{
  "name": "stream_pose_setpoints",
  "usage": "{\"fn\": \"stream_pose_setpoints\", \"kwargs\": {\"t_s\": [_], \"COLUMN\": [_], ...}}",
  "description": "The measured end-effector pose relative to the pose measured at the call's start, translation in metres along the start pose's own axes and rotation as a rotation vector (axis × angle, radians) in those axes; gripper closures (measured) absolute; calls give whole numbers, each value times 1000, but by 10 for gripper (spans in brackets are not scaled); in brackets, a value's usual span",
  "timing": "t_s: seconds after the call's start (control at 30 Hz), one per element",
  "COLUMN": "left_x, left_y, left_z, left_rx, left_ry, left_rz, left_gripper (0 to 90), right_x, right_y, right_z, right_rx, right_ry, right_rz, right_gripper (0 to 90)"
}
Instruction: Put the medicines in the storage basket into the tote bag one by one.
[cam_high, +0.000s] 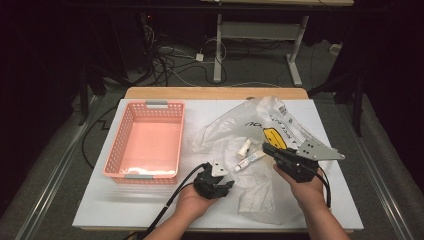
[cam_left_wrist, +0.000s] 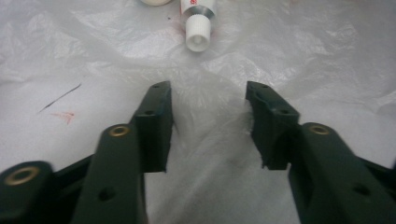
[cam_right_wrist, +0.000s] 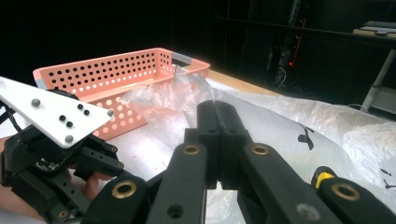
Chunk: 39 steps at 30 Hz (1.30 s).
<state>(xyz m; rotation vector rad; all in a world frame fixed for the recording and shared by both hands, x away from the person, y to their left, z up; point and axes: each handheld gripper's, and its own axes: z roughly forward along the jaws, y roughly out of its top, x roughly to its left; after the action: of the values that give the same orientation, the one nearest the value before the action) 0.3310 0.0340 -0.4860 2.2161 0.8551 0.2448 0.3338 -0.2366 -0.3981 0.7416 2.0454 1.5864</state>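
On the near right part of the table, the right gripper (cam_high: 274, 150) pinches the clear plastic bag (cam_high: 260, 125) with jaws fully closed. Left of it, the left gripper (cam_high: 220, 185) stands partly open over the film, gripping nothing, near a white tube (cam_high: 250, 161).

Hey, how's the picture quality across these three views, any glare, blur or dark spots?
High view: the white table is evenly lit, with dark surroundings and soft detail. Left gripper view: the plastic bag is washed out and bright, and the left gripper near the lens looks blurred. Right gripper view: black background, with bright glare on the bag and the pink basket sharp.
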Motion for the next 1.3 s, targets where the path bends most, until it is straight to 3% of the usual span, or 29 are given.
{"fn": "stream_pose_setpoints", "kwargs": {"t_s": [0.1,0.2,0.33,0.47,0.67,0.87,1.3], "left_x": [1,0,2,0,3,7,7], "left_y": [0,0,-1,-1,-2,-6,-8], "left_z": [0,0,0,0,-2,-9,-22], "left_rx": [-4,-5,-7,-8,-21,-99,-226], "left_ry": [5,13,12,4,-17,-39,-45], "left_rz": [-18,-6,-28,-9,-15,-64,-60], "left_gripper": [683,725,788,877,884,884,884], "right_x": [1,1,2,2,1,2,-4], "right_y": [0,0,1,0,0,1,2], "right_z": [0,-1,-1,0,0,-2,-7], "right_rx": [1,1,0,0,-2,-5,-29], "right_ry": [0,1,3,5,0,-8,-36], "right_rz": [-1,-2,-7,-7,-14,-16,-12], "right_gripper": [900,900,900,900,900,900,900]}}
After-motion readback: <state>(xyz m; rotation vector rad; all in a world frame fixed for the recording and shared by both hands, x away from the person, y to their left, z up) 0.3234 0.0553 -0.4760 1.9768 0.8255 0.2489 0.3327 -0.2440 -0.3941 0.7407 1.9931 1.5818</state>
